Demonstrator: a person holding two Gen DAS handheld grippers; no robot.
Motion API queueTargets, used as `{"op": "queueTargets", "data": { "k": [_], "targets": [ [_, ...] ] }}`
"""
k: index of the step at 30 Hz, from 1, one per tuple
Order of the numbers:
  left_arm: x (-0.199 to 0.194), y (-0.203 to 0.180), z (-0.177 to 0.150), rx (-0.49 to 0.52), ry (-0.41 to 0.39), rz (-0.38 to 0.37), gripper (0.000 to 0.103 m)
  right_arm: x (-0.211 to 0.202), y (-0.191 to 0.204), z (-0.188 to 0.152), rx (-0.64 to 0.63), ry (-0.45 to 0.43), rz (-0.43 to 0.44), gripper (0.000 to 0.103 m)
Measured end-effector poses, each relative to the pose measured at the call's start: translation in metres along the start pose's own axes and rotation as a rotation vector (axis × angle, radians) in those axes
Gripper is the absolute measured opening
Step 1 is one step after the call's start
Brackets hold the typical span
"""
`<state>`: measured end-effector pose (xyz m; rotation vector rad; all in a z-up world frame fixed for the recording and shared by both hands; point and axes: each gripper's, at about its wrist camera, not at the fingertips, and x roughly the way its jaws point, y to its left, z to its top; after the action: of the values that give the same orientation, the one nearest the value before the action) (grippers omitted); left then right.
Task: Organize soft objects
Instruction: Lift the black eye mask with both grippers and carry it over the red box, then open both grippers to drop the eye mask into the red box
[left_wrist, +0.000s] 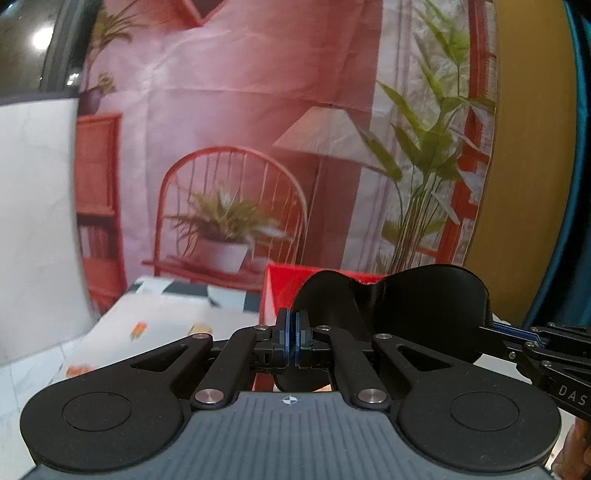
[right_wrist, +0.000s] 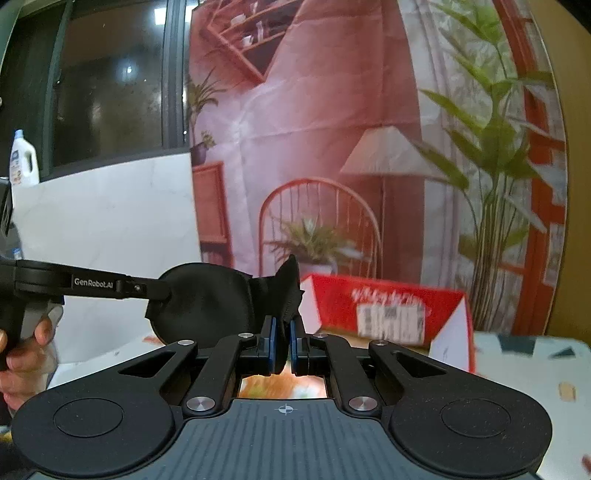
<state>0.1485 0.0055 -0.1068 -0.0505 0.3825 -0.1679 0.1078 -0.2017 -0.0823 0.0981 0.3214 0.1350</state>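
A black soft eye mask (left_wrist: 424, 306) hangs in the air, stretched between both grippers. My left gripper (left_wrist: 294, 325) is shut, its blue pads pinching the mask's left end. In this left wrist view my right gripper (left_wrist: 493, 328) reaches in from the right and clamps the mask's other end. In the right wrist view the right gripper (right_wrist: 281, 332) is shut on a fold of the mask (right_wrist: 207, 302). There the left gripper (right_wrist: 164, 291) comes in from the left onto the mask's far lobe. A red cardboard box (right_wrist: 388, 302) stands open behind the mask.
A table with a patterned cloth (left_wrist: 166, 317) lies below, the red box (left_wrist: 284, 280) at its back. A printed backdrop (left_wrist: 240, 129) hangs behind. A person's hand (right_wrist: 26, 350) grips the left tool. A white bottle (right_wrist: 24, 158) stands on the window ledge.
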Motion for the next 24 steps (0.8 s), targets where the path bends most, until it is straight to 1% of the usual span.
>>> {"op": "queueTargets", "data": {
  "k": [4,7,8,11,14,18,21,24],
  "targets": [
    [0.038,-0.013,0.020,0.039,0.018,-0.005,0.004,0.029,-0.020,0.018,0.014,0.005,-0.028,0.007],
    [0.075,-0.014,0.031,0.038,0.080,-0.021,0.004,0.058,-0.040,0.024,0.054,0.032,-0.047,0.007],
    [0.088,-0.014,0.033,0.035,0.113,-0.028,0.004,0.069,-0.048,0.025,0.069,0.047,-0.053,0.007],
    [0.126,-0.012,0.033,0.020,0.231,-0.046,0.004,0.098,-0.066,0.025,0.118,0.113,-0.069,0.007],
    [0.157,-0.008,0.030,0.001,0.328,-0.062,0.004,0.123,-0.085,0.020,0.185,0.190,-0.085,0.007],
    [0.187,-0.012,0.022,0.039,0.421,-0.068,0.004,0.145,-0.106,0.011,0.279,0.283,-0.103,0.007],
    [0.207,-0.019,0.015,0.075,0.479,-0.074,0.004,0.158,-0.120,0.000,0.372,0.366,-0.115,0.007],
    [0.224,-0.026,0.006,0.115,0.539,-0.056,0.004,0.172,-0.130,-0.011,0.460,0.441,-0.119,0.007]
  ]
}}
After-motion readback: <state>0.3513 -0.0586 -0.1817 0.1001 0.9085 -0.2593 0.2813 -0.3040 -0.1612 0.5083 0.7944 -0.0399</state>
